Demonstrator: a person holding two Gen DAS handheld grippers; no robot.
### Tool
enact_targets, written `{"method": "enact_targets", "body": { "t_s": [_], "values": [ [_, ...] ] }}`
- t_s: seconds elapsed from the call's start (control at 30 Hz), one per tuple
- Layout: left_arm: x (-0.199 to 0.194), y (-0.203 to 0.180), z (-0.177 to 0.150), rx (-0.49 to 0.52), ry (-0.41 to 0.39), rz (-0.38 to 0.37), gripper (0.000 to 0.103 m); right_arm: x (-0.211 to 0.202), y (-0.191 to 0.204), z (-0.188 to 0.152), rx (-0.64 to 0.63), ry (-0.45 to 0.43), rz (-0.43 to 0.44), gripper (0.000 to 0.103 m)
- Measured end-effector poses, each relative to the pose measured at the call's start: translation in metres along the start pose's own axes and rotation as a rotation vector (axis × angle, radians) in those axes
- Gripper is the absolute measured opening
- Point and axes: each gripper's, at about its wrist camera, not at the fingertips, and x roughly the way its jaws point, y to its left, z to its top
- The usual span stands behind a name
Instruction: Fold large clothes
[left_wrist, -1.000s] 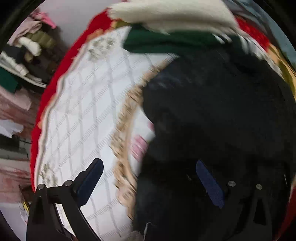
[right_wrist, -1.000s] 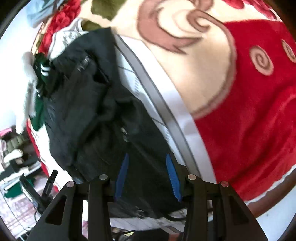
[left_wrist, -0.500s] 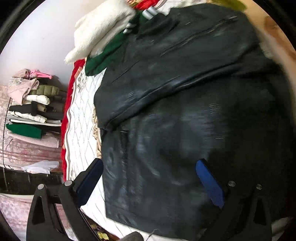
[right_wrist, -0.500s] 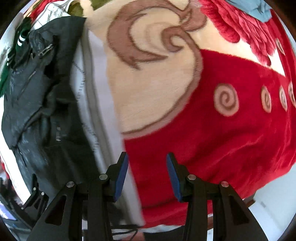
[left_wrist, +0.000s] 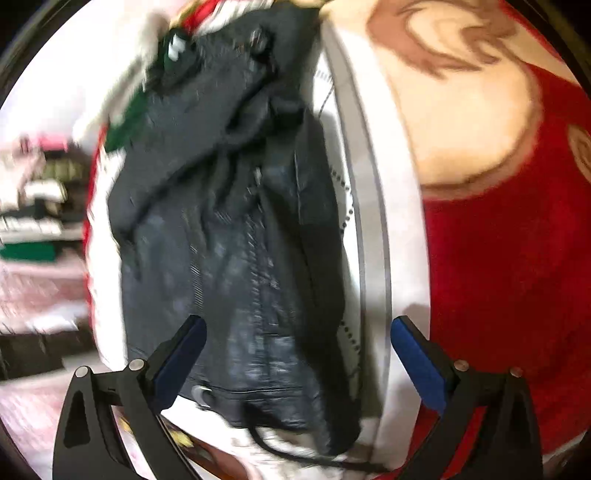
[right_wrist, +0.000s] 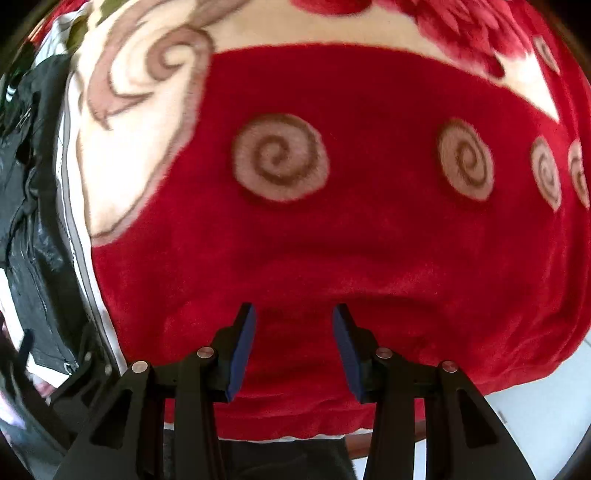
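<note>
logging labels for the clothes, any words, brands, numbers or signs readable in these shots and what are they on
None: no text can be read in either view.
black jacket: no label or brand shows; the left view is blurred by motion.
red blanket: only spiral and swirl patterns, no letters.
folded clothes in the background: too blurred to tell.

Right gripper (right_wrist: 293, 345) swung off jacket (right_wrist: 33, 236) (over blanket (right_wrist: 369, 240)).

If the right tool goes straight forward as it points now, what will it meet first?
Most likely the red blanket: the open right tool points straight at its plush surface, with nothing between. The gap cannot be judged from this view.
</note>
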Motion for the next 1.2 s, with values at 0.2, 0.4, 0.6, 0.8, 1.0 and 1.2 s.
{"method": "enact_targets", "body": {
  "t_s": [0.2,0.4,0.6,0.8,1.0,1.2],
  "values": [
    [0.011,0.046,-0.003,-0.208,0.005,-0.217,0.002,-0.003,0.001,0.016,-0.049,-0.010,0.078,0.046],
    [-0.026,0.100,-0.014,-0.285,-0.115,-0.202,0.001,-0.017,0.034,0.040,-0.120,-0.007,0.366,0.058],
    [-0.042,0.145,-0.012,-0.341,-0.162,-0.187,0.001,-0.029,0.092,0.092,-0.131,-0.005,0.767,0.097],
    [-0.037,0.161,-0.018,-0.339,-0.177,-0.199,0.001,-0.021,0.153,0.126,-0.056,-0.007,0.887,0.097],
    [-0.036,0.173,-0.027,-0.336,-0.188,-0.274,0.001,-0.018,0.200,0.140,-0.034,-0.044,0.774,0.030],
    [-0.027,0.214,-0.044,-0.405,-0.190,-0.382,0.001,-0.081,0.256,0.121,-0.105,-0.160,0.611,0.021]
  ]
}}
